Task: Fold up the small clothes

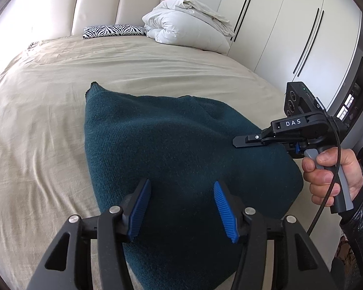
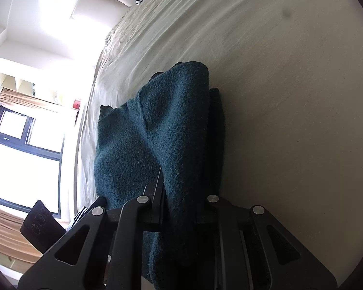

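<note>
Mid-fold on the bed [image 1: 48, 120]: nearest the lens, left gripper [image 1: 181, 207] spread wide, blue pads [image 1: 139, 209] hovering over the near part of the teal knit garment [image 1: 176, 145], grasping nothing. Beside it, toward the bed's right edge, right gripper [image 2: 179, 207] clenched on a raised fold of the garment, cloth bunched between the jaws and draped forward. Judged stage: one side lifted, ready for carrying across. Next move likely calls for laying that fold flat over the middle, left gripper pinning or smoothing. Farther off, zebra pillow [image 1: 113, 31] and white duvet [image 1: 188, 24] by the headboard [image 1: 96, 7].
</note>
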`<control>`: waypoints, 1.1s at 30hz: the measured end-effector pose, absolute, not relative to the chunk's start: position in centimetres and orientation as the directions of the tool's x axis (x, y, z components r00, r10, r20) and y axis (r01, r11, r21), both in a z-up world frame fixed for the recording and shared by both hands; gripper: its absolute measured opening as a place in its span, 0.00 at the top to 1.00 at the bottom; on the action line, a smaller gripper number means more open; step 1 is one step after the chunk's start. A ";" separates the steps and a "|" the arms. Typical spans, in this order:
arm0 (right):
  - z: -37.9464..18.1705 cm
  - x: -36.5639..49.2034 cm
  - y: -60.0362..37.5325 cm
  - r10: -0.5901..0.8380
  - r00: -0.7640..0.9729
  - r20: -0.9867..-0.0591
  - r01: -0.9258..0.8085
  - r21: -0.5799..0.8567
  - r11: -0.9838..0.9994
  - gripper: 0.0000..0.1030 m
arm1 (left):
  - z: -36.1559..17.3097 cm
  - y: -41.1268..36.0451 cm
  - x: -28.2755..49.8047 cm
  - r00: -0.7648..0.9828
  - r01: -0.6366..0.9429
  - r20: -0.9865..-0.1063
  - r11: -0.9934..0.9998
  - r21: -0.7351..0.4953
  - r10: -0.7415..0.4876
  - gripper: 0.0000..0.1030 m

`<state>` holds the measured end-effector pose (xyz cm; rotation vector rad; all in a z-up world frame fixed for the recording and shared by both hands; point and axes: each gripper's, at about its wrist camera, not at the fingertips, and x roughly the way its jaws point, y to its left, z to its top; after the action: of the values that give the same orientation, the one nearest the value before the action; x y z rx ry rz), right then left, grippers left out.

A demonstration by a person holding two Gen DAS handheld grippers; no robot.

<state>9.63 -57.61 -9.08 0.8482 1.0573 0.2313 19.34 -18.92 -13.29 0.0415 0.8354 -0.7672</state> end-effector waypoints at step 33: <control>-6.2 0.9 -58.7 0.532 0.662 -0.527 0.163 0.795 0.585 0.95 | -10.0 -16.7 22.3 0.404 0.586 -0.648 0.727 -0.359 -0.645 0.45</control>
<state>0.91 -58.69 -6.15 0.9461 0.8464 0.2482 22.34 -16.67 -9.99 -0.0782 0.8539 -0.7784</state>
